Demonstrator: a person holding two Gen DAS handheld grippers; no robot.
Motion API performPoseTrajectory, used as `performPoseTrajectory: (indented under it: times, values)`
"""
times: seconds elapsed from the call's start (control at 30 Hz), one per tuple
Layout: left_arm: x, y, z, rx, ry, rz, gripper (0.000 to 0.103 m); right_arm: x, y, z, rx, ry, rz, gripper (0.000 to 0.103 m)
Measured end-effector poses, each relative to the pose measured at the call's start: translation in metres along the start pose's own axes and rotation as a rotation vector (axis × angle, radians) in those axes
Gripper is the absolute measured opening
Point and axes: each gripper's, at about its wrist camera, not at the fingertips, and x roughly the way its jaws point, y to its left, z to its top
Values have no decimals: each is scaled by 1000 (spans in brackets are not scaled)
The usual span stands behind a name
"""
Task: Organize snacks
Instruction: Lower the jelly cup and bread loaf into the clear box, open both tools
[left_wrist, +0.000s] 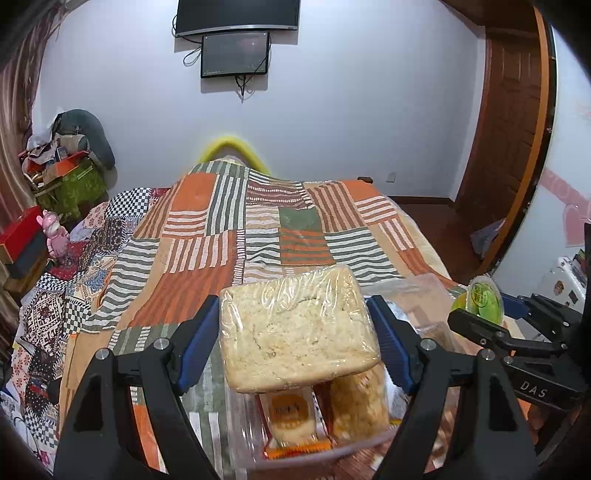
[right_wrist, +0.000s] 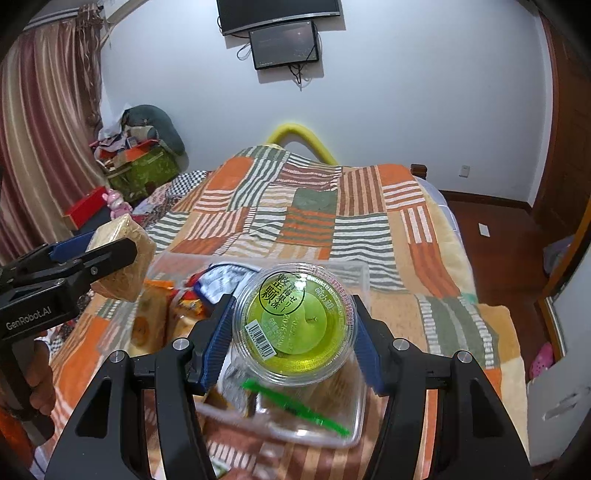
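My left gripper (left_wrist: 295, 325) is shut on a plastic-wrapped pale rice cake block (left_wrist: 295, 332), held above a clear plastic box (left_wrist: 295, 450) with an orange-wrapped biscuit (left_wrist: 291, 413) and another wrapped cake (left_wrist: 360, 406) inside. My right gripper (right_wrist: 295, 321) is shut on a clear cup of green jelly (right_wrist: 295, 325) with a green printed lid, above a clear plastic tray (right_wrist: 325, 424) that holds a green plastic spoon (right_wrist: 295, 406). The left gripper (right_wrist: 107, 254) with its cake block (right_wrist: 125, 258) shows at the left of the right wrist view. The jelly cup (left_wrist: 482, 297) shows at the right of the left wrist view.
Both containers rest on a bed with a striped patchwork blanket (left_wrist: 258, 229). More wrapped snacks (right_wrist: 184, 306) lie in the clear box. A cluttered pile with a green bag (left_wrist: 70, 184) stands at the far left. A wooden door (left_wrist: 513, 110) is on the right, screens (left_wrist: 236, 33) on the far wall.
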Motion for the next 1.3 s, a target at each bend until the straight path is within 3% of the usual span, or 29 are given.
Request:
performPoseTrajectory:
  times: [0.27,0.4,0.73,1.13,1.3]
  values:
    - [38,15,8,-25,29,70,79,28,-7,6,-12,42,-36,56]
    - [53,26,5,-79,65,44,79,41,-13,6,13,80,-24,56]
    - [67,27,0,-67,109,26,80,38,-11,9,-14,68,-35,58]
    - [11,27,-2,-34,53,33,81,-8,0,9,-48,9,8,63]
    - [-22,30,-11,-34,31,16,84,-31,16,-5,-70,-4,41,71]
